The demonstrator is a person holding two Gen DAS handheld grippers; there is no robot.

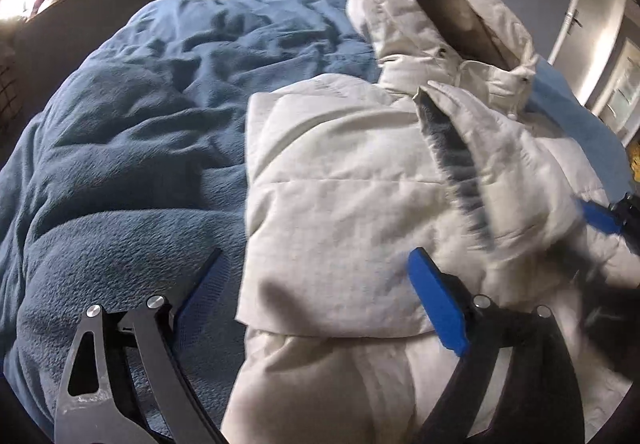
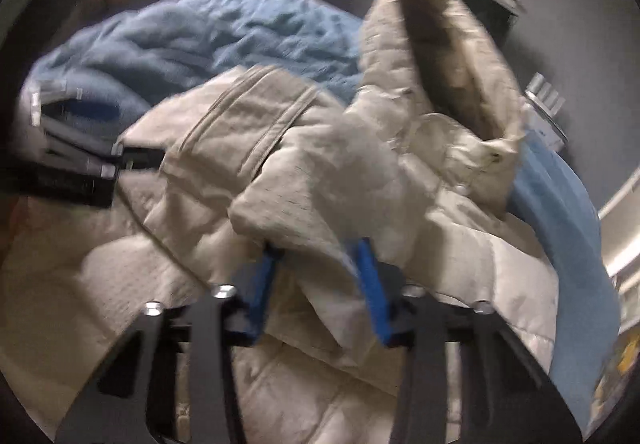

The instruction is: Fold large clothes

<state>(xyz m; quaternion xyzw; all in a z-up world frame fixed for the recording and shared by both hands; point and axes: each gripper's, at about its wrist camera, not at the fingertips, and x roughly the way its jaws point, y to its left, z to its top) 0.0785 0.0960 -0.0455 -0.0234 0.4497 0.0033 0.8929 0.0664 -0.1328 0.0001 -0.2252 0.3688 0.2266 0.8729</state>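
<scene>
Pinching a sleeve fold of the white puffer jacket (image 2: 304, 180), the right claw (image 2: 320, 276) sits nearest the work; jacket lies on the bed's blue blanket (image 1: 120, 148) — hood far, hem near (long axis runs away). Left claw (image 1: 316, 284) spread, straddling the folded edge.

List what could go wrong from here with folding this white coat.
1. The right gripper pinches only a thick fold of the puffy coat; the slick fabric might slip out when pulled.
2. The left gripper stands open over the folded sleeve panel, holding nothing, so that fold may spring back.
3. The hood stands upright and could flop, bulking the fold.
4. The rumpled blue blanket may drag along.
</scene>
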